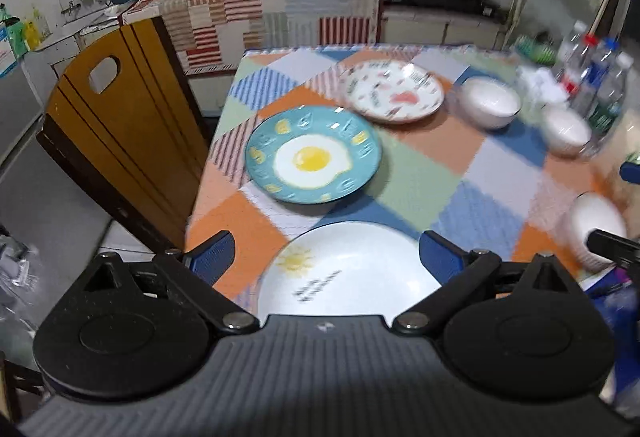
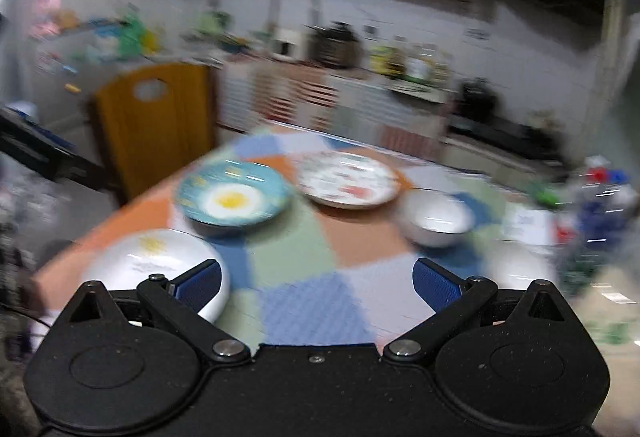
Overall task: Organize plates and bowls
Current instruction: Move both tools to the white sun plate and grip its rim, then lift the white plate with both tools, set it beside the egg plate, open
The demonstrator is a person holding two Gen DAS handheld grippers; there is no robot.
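On the checked tablecloth lie a white plate with a sun drawing (image 1: 352,273) (image 2: 160,261), a teal plate with a fried-egg picture (image 1: 313,156) (image 2: 234,199) and a white patterned plate (image 1: 394,91) (image 2: 348,179). Three white bowls (image 1: 489,101) (image 1: 566,129) (image 1: 592,231) stand to the right; one bowl (image 2: 436,219) shows in the right wrist view. My left gripper (image 1: 326,257) hangs open over the sun plate, holding nothing. My right gripper (image 2: 316,283) is open above bare cloth, with the sun plate at its left finger. The right view is blurred.
A wooden chair (image 1: 120,117) (image 2: 154,125) stands at the table's left side. Plastic bottles (image 1: 596,77) cluster at the far right corner. Behind is a kitchen counter (image 1: 260,5) with cookers and bottles. The other gripper's black tip (image 1: 612,247) shows near the nearest bowl.
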